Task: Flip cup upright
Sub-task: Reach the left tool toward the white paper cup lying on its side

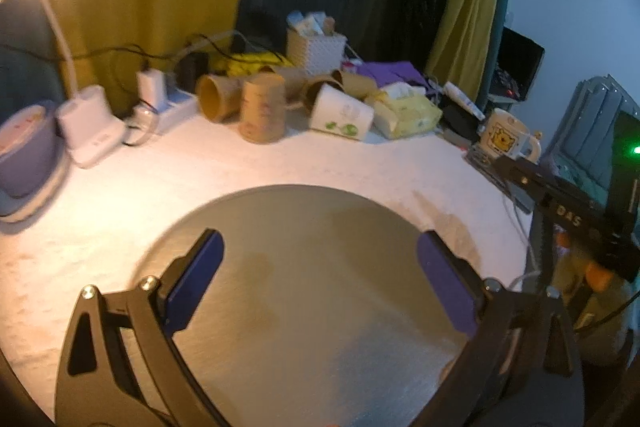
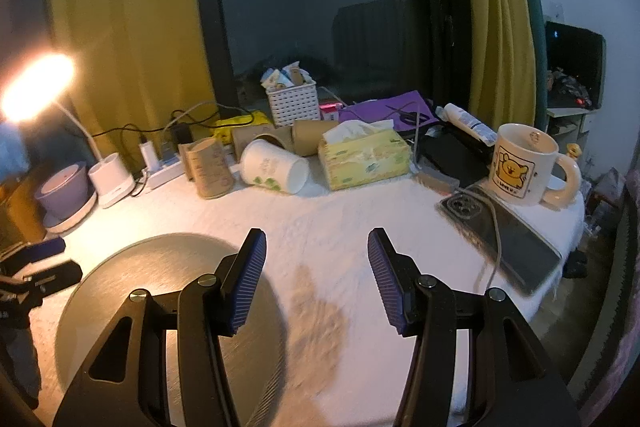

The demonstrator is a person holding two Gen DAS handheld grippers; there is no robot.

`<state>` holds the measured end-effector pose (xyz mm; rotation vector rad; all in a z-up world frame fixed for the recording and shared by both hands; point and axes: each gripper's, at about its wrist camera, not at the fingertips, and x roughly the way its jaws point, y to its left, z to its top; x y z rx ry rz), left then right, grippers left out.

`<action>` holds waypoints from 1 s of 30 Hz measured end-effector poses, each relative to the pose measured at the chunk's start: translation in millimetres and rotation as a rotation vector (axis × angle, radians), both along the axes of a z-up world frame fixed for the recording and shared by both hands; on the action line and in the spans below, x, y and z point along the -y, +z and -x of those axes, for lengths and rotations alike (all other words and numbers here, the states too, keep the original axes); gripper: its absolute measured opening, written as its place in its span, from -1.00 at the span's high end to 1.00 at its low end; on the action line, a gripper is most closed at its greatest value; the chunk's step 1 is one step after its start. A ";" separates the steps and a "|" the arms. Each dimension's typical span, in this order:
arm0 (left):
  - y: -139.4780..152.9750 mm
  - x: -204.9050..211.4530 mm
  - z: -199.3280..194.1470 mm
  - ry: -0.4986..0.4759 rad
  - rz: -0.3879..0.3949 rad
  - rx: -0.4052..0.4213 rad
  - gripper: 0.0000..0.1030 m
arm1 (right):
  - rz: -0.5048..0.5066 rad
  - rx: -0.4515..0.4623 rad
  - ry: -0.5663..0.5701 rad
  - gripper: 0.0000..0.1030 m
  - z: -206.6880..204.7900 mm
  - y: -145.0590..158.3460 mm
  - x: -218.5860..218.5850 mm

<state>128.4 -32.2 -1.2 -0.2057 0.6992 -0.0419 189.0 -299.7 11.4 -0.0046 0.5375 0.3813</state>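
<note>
Both tools spread and empty above the white-covered surface; cup lying on its side.

The left tool has its blue-padded fingers wide apart, holding nothing, directly over a grey round plate. The right tool is likewise spread with nothing between its pads, over bare cloth, the same plate to its left. The white cup with green print lies tipped over well ahead of the right tool, its base facing that tool, just beside a yellow tissue box on its right and a brown paper cup on its left. A bear-print mug stands upright ahead and to the right, beside a phone.
</note>
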 end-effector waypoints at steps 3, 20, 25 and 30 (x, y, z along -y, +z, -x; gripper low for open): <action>-2.8 10.5 -30.1 -0.003 0.041 -0.045 -0.91 | -0.019 -0.011 0.012 -0.09 -23.8 -1.1 3.9; -18.4 46.3 -171.2 0.152 0.122 -0.148 -0.90 | 0.019 -0.027 0.117 -0.09 -138.6 -7.7 6.9; -24.9 48.2 -212.2 0.197 0.166 -0.175 -0.90 | 0.009 -0.039 0.138 -0.09 -159.4 -13.2 10.6; -31.6 43.6 -242.8 0.259 0.196 -0.180 -0.90 | -0.009 -0.046 0.157 -0.09 -174.7 -14.5 15.1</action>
